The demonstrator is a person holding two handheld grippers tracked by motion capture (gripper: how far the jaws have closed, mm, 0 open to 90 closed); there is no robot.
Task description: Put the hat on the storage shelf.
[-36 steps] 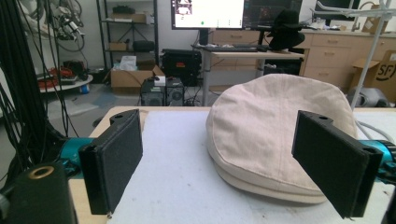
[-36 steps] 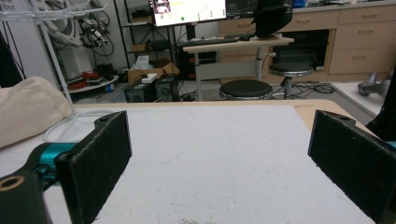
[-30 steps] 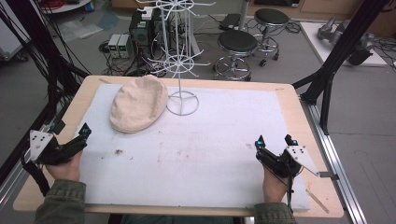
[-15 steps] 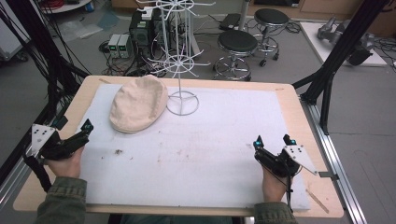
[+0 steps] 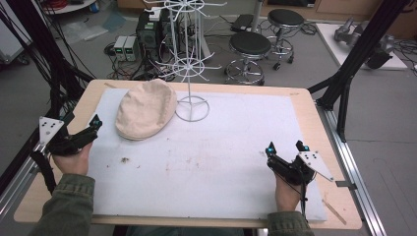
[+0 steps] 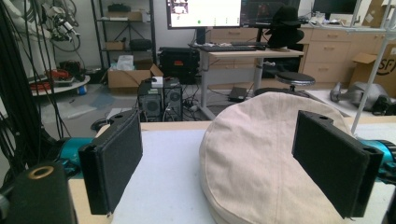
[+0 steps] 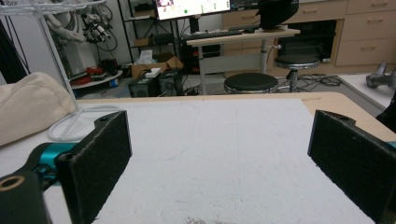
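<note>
A beige flat cap (image 5: 146, 109) lies on the white mat (image 5: 221, 152) at the back left, beside the round base of a white wire rack (image 5: 192, 109). My left gripper (image 5: 82, 121) is held at the mat's left edge, a short way from the cap, and is open. Through its jaws the cap (image 6: 261, 154) lies just ahead, nearer the right jaw, with the left gripper (image 6: 223, 158) touching nothing. My right gripper (image 5: 285, 147) hovers open over the front right of the mat. The right gripper (image 7: 224, 154) has bare mat between its jaws, with the cap (image 7: 28, 109) far left.
The wire rack (image 5: 189, 34) rises tall from the back middle of the mat. The wooden table (image 5: 322, 123) shows as a border around the mat. Dark frame posts (image 5: 354, 54) flank the table; stools and electronics stand on the floor behind.
My left gripper has moved a little forward and towards the cap. The right gripper has stayed almost still.
</note>
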